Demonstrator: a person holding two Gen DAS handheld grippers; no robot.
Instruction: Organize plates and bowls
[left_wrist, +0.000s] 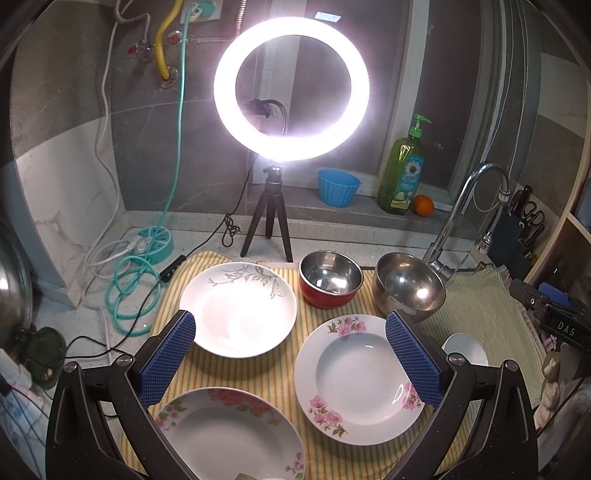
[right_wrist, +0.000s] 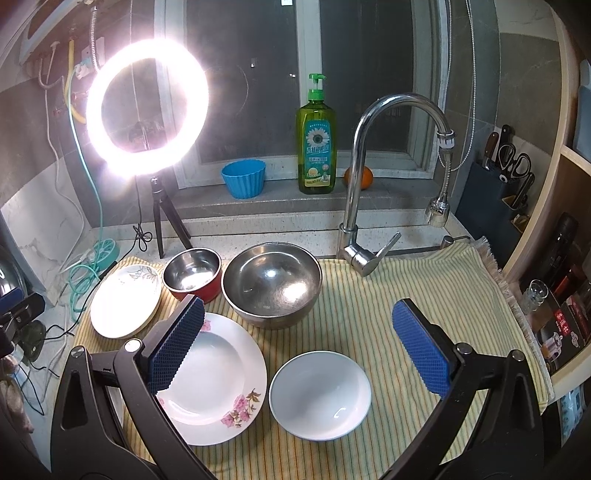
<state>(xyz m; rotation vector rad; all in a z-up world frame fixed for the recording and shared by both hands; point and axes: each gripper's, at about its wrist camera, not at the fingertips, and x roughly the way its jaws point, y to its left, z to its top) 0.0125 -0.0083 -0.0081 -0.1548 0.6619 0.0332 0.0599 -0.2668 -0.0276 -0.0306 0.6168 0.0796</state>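
A: Nearest the left lens, a rose-print plate (left_wrist: 229, 435) lies flat on the striped cloth (left_wrist: 273, 373), cut off by the bottom edge. Left hand-held gripper (left_wrist: 291, 354) hangs above the cloth, jaws spread wide, nothing between the blue pads (left_wrist: 168, 358).

B: Landmark: the steel bowl (right_wrist: 271, 284). Noted from it?

A: Red-sided bowl (right_wrist: 192, 273) just beside it on the ring-light side, rims nearly touching; both upright, mouths up. Grey-leaf plate (left_wrist: 238, 308) beyond the red bowl, same side. Pink-flower plate (right_wrist: 212, 380) in front of the steel bowl, near it, flat. Plain white bowl (right_wrist: 319, 395) also in front, toward the tap side, upright and apart from the flower plate.

B: Obstructions?

A: Tap (right_wrist: 369, 177) rises directly behind the steel bowl, its lever (right_wrist: 384, 251) reaching over the cloth edge. Ring light (left_wrist: 291, 88) on a tripod stands behind the red bowl on the table (right_wrist: 295, 229). Soap bottle (right_wrist: 316, 140), blue cup (right_wrist: 243, 177) and an orange (left_wrist: 423, 205) sit on the sill further back.

B: Right side?

A: Right hand-held gripper (right_wrist: 299, 343) is level above the white bowl, pointing at the tap, jaws wide apart, holding nothing.
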